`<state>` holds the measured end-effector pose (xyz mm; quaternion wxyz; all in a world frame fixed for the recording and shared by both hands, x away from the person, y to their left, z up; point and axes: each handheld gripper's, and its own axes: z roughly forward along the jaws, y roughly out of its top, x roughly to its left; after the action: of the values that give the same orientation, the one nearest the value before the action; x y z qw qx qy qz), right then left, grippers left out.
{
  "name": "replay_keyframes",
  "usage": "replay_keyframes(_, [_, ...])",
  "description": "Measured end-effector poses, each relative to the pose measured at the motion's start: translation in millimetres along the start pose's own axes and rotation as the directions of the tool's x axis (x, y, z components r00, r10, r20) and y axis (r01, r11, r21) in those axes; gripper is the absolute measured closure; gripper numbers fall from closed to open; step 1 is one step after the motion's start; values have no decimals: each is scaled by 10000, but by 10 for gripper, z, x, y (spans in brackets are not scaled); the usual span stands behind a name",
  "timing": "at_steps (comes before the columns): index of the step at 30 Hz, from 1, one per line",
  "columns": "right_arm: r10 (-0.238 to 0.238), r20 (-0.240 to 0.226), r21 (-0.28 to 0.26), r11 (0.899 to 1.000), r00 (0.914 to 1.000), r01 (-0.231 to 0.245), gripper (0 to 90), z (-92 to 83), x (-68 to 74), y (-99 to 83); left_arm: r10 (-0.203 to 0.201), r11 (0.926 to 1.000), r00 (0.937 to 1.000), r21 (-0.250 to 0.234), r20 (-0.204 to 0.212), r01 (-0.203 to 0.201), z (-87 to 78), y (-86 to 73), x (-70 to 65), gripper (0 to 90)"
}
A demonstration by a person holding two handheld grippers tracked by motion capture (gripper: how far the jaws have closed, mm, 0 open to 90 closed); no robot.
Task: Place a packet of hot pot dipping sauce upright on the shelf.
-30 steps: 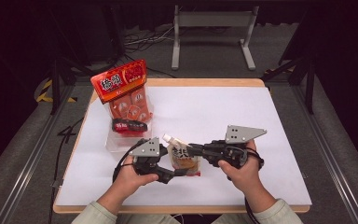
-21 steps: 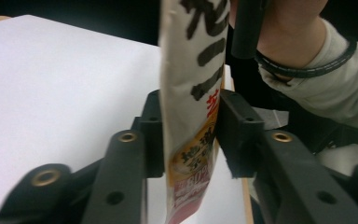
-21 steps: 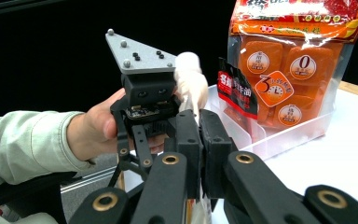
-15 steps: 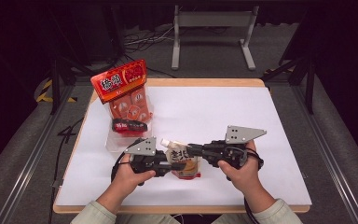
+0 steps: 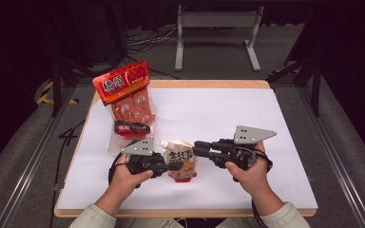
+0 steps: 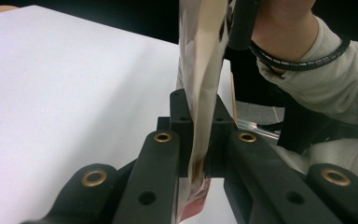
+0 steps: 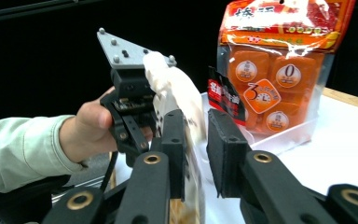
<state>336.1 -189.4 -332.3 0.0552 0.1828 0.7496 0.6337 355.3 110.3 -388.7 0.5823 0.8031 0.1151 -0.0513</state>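
A white and orange spout pouch (image 5: 180, 160) with printed characters hangs just above the white table (image 5: 228, 114), near its front. My left gripper (image 5: 173, 166) comes in from the left; its jaws have just been closing and are now shut on the pouch's lower edge. In the left gripper view the thin pouch (image 6: 200, 70) is pinched between the pads of my left gripper (image 6: 199, 112). My right gripper (image 5: 197, 148) points at the pouch from the right. Its jaws have just been opening; in the right gripper view the pouch (image 7: 179, 88) lies against one pad while my right gripper (image 7: 198, 130) shows a gap.
A tall bag of orange snack packets (image 5: 128, 92) stands in a clear tray (image 5: 116, 145) at the table's left, with a small red and black packet (image 5: 132, 128) before it. A metal stand (image 5: 216, 19) sits on the floor behind the table.
The left gripper's jaws have closed onto the pouch. The right gripper's jaws have parted around the pouch. Both hands have stayed about where they were.
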Motion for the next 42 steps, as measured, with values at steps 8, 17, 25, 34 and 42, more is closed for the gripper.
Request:
replay_keyframes(8, [-131, 380, 9, 9999, 9992, 130, 751, -128, -30, 22, -21, 10000, 9985, -28, -542, 20, -256, 3, 33, 852])
replay_keyframes(17, [-64, 721, 103, 9999, 9974, 57, 753, -212, -92, -9, 131, 9997, 9961, -178, -867, -146, -502, 63, 33, 851])
replay_keyframes(25, [86, 1108, 223, 9997, 9938, -112, 757, -286, -179, -68, 153, 9993, 9919, -306, -1263, -193, -695, 108, 27, 850])
replay_keyframes(34, [61, 1257, 114, 9999, 9920, -76, 761, -335, -187, -55, 183, 9980, 9828, -569, -1840, -292, -965, 190, 14, 850])
replay_keyframes(42, [140, 1379, 231, 9996, 9903, -174, 761, -315, -241, -97, -70, 9986, 9677, -517, -2521, -63, -1090, 179, 50, 849])
